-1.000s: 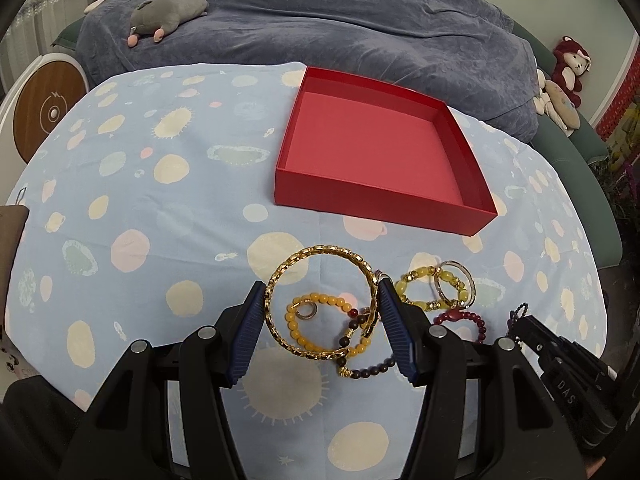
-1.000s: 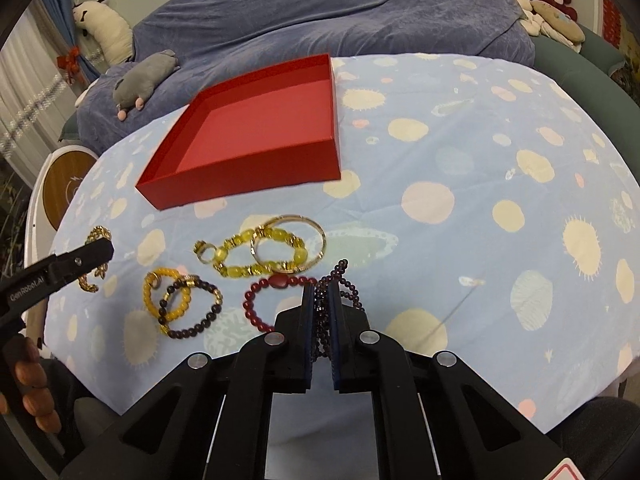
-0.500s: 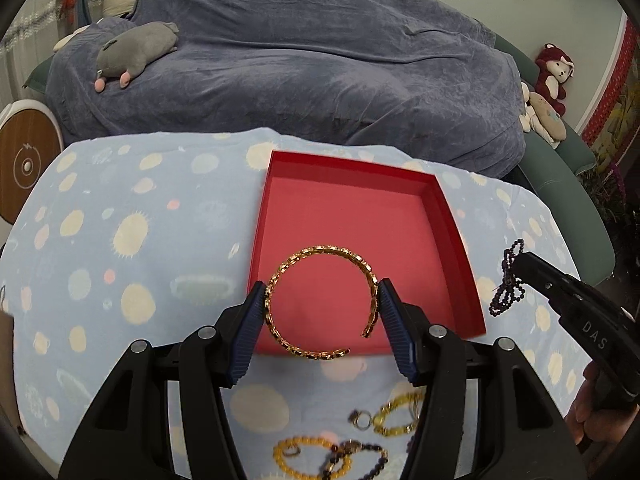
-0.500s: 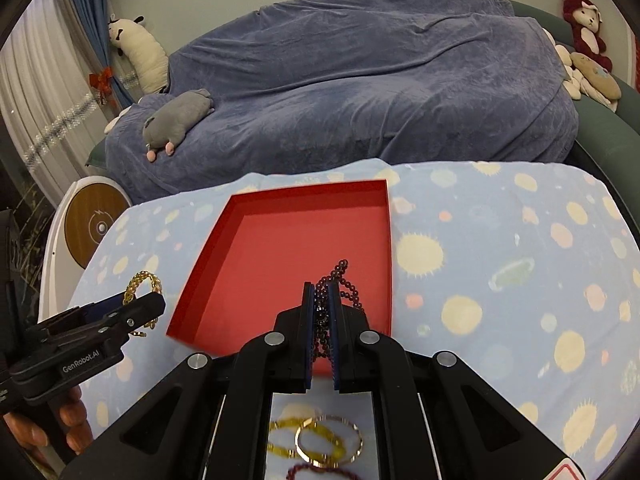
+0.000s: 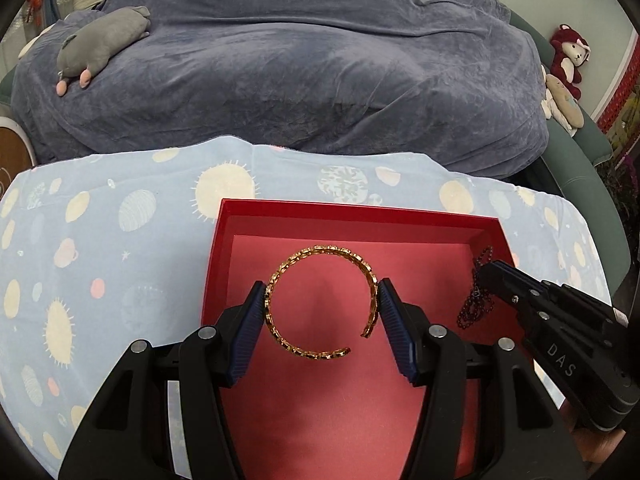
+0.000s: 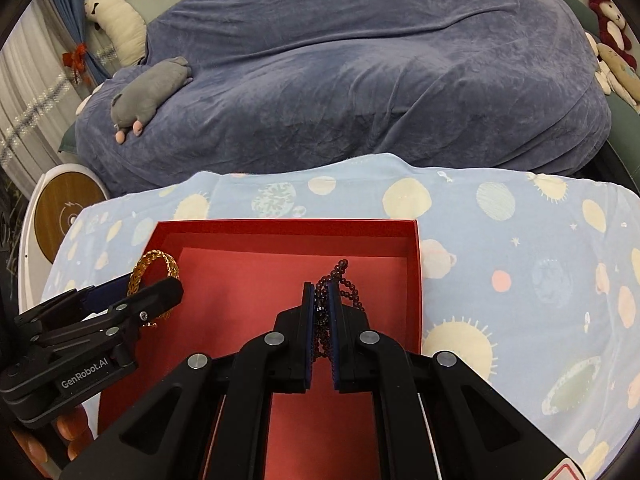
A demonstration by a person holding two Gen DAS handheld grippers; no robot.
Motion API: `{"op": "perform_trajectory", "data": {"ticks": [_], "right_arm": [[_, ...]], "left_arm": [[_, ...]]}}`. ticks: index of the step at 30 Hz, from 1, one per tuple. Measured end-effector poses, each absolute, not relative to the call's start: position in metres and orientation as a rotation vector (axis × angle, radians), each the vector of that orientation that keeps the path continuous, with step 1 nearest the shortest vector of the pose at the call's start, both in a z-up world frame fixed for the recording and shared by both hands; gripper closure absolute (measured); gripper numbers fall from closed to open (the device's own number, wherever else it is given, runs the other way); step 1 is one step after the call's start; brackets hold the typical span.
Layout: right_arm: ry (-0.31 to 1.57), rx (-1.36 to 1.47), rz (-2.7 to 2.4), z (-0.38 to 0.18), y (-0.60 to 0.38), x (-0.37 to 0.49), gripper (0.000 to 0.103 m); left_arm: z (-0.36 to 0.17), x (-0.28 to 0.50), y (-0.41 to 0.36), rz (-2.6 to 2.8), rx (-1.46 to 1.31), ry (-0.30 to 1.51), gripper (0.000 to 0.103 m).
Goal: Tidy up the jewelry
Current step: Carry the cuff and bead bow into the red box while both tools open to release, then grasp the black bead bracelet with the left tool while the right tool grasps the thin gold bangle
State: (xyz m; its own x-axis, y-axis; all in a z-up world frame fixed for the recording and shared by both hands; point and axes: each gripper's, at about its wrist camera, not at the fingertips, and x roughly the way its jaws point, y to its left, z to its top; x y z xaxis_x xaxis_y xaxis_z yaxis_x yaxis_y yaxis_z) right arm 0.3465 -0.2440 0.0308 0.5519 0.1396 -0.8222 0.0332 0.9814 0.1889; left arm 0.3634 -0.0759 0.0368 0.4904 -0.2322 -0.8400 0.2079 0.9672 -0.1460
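My left gripper (image 5: 322, 300) is shut on a gold open bangle (image 5: 320, 254), held flat above the floor of the red tray (image 5: 360, 210). The bangle also shows in the right wrist view (image 6: 154, 262), at the tray's left side. My right gripper (image 6: 319, 292) is shut on a dark red bead bracelet (image 6: 340, 270), which hangs over the tray's middle (image 6: 280, 226). In the left wrist view the right gripper (image 5: 486, 270) sits at the tray's right side with the beads (image 5: 472, 304) dangling below it.
The tray sits on a table with a light blue cloth printed with planets (image 5: 120, 240). Behind it is a sofa under a blue-grey blanket (image 5: 300, 80) with a grey plush toy (image 5: 100, 46). A round white and wood object (image 6: 64, 212) stands at the left.
Both grippers lifted their pieces off the cloth and moved forward over the red tray. The other jewelry on the cloth has dropped out of view.
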Motion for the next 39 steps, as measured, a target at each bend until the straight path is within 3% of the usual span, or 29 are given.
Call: {"op": "perform_trajectory", "data": {"ticks": [4, 6, 8, 10, 15, 23, 39], "right_arm": [[1.006, 0.181, 0.048, 0.018, -0.246, 0.356, 0.096], [0.991, 0.187, 0.032, 0.020, -0.248, 0.356, 0.088], [0.969, 0.200, 0.019, 0.025, -0.251, 0.353, 0.069], [0.940, 0.202, 0.000, 0.032, -0.255, 0.349, 0.059], [0.916, 0.230, -0.003, 0.053, -0.258, 0.329, 0.052], [0.854, 0.175, -0.020, 0.083, -0.248, 0.255, 0.030], [0.955, 0.084, -0.042, 0.050, -0.214, 0.107, 0.026]], "left_arm": [[0.023, 0.373, -0.083, -0.269, 0.002, 1.032, 0.048], [0.023, 0.374, -0.084, -0.258, 0.011, 1.014, 0.044], [0.027, 0.372, -0.084, -0.247, 0.013, 0.987, 0.032], [0.032, 0.370, -0.083, -0.245, 0.014, 0.975, 0.029], [0.049, 0.354, -0.078, -0.241, 0.010, 0.960, 0.029], [0.082, 0.291, -0.056, -0.221, 0.025, 0.911, 0.029], [0.063, 0.147, -0.013, -0.181, -0.012, 0.990, 0.028]]}}
